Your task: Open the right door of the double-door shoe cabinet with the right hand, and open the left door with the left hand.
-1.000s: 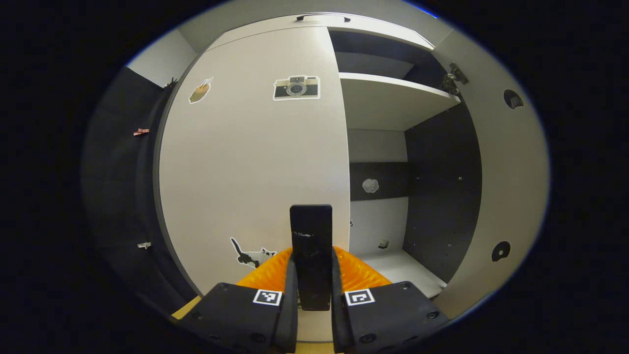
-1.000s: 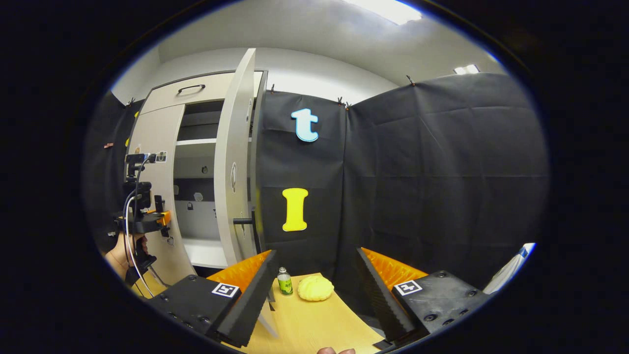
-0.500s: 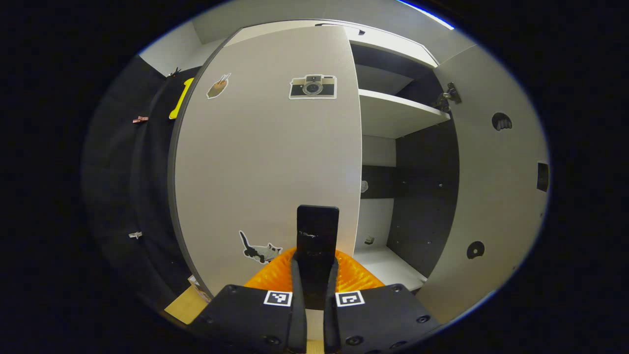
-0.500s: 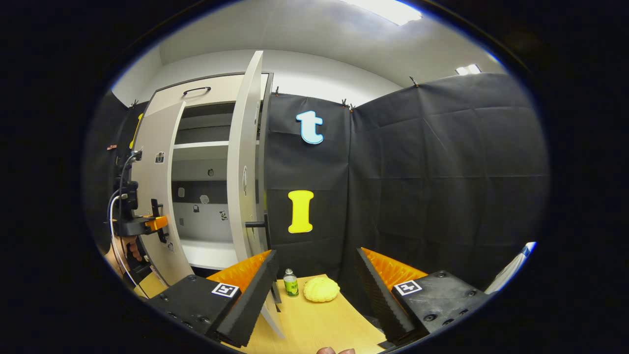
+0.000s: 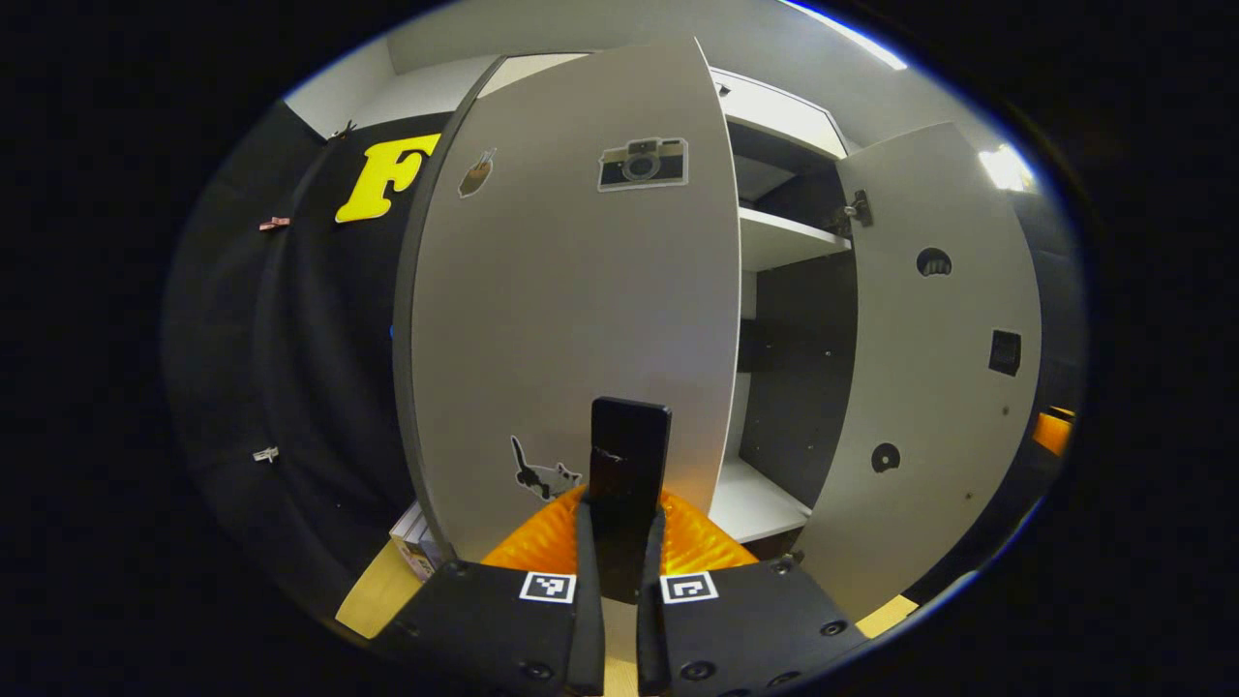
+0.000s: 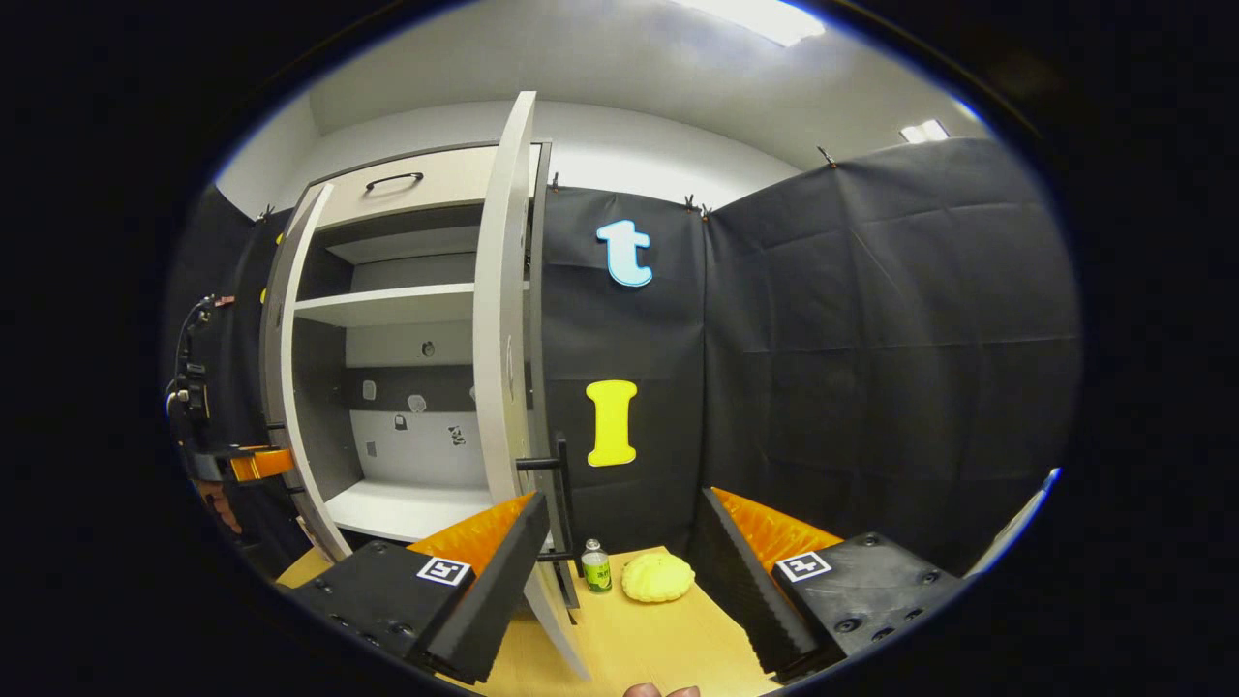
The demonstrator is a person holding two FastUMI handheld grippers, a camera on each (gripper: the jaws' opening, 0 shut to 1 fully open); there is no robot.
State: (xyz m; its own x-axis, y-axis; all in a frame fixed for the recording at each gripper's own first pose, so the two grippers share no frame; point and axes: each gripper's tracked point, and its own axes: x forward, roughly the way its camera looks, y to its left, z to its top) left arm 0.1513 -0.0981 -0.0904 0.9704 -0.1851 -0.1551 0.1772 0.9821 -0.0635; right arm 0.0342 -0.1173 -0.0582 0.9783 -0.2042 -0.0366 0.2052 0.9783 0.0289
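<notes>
In the left gripper view the left door [image 5: 571, 310], pale grey with stickers, stands swung well out from the shoe cabinet. My left gripper [image 5: 620, 542] is shut on its black handle [image 5: 629, 455], both fingers pressing its sides. The right door [image 5: 934, 387] hangs wide open. In the right gripper view my right gripper [image 6: 615, 571] is open and holds nothing, away from the right door [image 6: 503, 319] and its black handle [image 6: 559, 484]. The left door [image 6: 281, 378] shows edge-on, with the left gripper [image 6: 237, 465] beside it. White shelves [image 6: 387, 305] lie bare inside.
A wooden tabletop [image 6: 639, 639] lies below the right gripper, carrying a small green-labelled bottle [image 6: 595, 566] and a yellow bun-shaped thing [image 6: 658, 577]. Black cloth walls [image 6: 871, 339] close the booth. A small box [image 5: 416, 542] sits low beside the left door.
The left door has swung further outward with my left gripper shut on its handle. The right gripper has stayed open and nearly still, its view shifting slightly.
</notes>
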